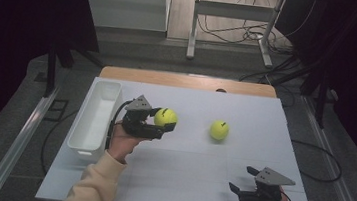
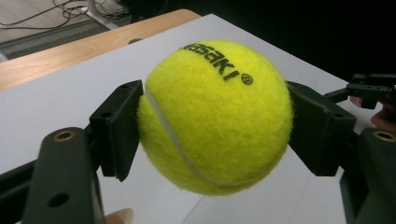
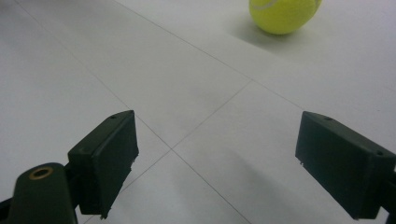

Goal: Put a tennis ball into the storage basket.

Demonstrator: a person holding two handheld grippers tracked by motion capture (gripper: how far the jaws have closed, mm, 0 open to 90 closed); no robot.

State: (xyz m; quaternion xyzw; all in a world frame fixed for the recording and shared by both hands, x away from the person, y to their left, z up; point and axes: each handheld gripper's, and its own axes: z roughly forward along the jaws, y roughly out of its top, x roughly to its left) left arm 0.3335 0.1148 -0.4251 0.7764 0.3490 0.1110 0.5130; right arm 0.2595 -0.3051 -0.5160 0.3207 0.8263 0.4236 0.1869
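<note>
A yellow tennis ball with black lettering is lifted off the white table, my left gripper shut on it with a pad pressed against each side. A second yellow tennis ball lies on the table right of centre. Near the front right edge my right gripper rests open, nothing between its black pads, its tips turned toward the second ball.
A white rectangular bin stands along the table's left side, just left of my left hand. The white table top has a wooden strip at its far edge. Table legs and cables lie on the floor beyond.
</note>
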